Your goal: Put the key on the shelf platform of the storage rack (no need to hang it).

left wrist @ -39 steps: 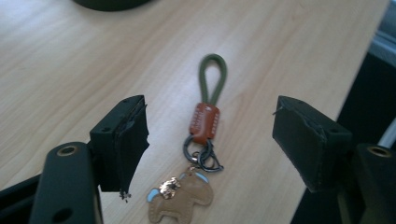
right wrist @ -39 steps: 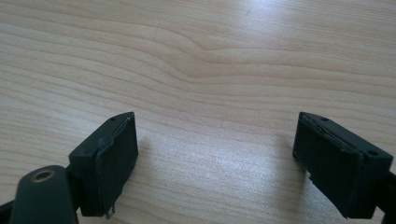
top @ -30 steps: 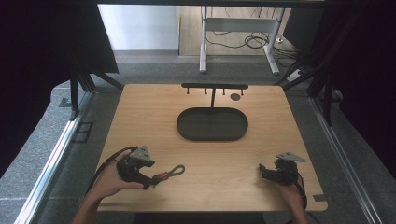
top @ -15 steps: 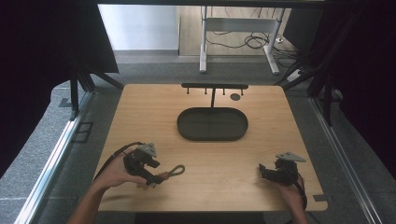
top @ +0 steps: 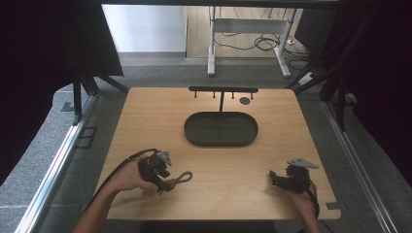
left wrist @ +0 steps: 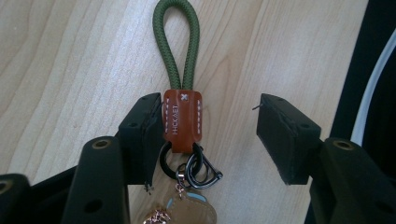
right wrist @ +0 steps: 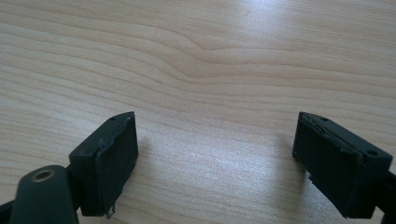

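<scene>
Grab step: my left tongs (left wrist: pixel 205 135), just been closing but not pinching yet, straddle the keychain (left wrist: pixel 183 119) on the bench (top: pixel 291 141) near edge; next squeeze & lift; right tongs (right wrist: pixel 215 158) spread, idle.

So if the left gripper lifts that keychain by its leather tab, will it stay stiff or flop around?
Probably floppy: the green cord loop should bend and droop. The metal rings and charm below the leather tab look loosely linked, so they would likely swing. It looks small and probably light. The left gripper hasn't clamped it yet.
</scene>
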The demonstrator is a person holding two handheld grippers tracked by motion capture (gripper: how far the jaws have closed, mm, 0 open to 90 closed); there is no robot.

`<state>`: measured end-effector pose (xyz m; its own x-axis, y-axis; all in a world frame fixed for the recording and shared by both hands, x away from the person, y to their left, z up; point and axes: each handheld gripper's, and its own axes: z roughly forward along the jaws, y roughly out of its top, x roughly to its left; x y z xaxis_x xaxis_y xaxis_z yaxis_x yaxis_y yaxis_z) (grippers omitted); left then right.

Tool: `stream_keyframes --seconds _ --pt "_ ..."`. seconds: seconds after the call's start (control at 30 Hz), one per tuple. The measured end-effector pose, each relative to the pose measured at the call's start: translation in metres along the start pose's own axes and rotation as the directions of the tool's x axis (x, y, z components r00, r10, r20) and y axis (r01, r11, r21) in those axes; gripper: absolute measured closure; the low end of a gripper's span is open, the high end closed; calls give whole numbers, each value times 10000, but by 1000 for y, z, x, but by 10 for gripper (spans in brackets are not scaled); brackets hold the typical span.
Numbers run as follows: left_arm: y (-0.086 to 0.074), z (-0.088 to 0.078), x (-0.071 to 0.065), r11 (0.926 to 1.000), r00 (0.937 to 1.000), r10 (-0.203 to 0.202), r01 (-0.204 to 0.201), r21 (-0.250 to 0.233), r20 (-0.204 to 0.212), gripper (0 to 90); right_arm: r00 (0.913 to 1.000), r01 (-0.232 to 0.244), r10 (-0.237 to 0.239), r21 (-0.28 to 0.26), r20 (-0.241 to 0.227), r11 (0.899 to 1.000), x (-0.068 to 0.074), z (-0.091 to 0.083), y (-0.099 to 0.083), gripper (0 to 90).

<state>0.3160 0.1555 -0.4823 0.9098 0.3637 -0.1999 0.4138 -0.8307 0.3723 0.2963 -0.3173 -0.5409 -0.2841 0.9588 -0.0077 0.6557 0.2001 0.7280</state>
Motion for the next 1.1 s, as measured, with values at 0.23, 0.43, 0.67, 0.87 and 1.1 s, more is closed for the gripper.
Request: stream_keyframes --seconds 0.23,0.43,0.67,0.87,1.1 --pt "2 7 3 9996 9995 -7 17 299 -314 467 10000 6 -6 2 3 10000 0 0 0 144" --pt "6 13 2 9981 9983 117 -82 613 -572 505 10000 -20 20 9 20 10000 0 0 0 144" --pt "7 20 1 9947 9969 289 -215 1007 -729 525 10000 -26 26 6 19 10000 0 0 0 144" --pt "7 24 1 9932 9961 327 -231 1144 -826 547 10000 -28 28 6 20 10000 0 0 0 144" --pt "8 26 1 9931 9958 292 -191 1157 -863 580 10000 -28 28 4 19 10000 0 0 0 144"
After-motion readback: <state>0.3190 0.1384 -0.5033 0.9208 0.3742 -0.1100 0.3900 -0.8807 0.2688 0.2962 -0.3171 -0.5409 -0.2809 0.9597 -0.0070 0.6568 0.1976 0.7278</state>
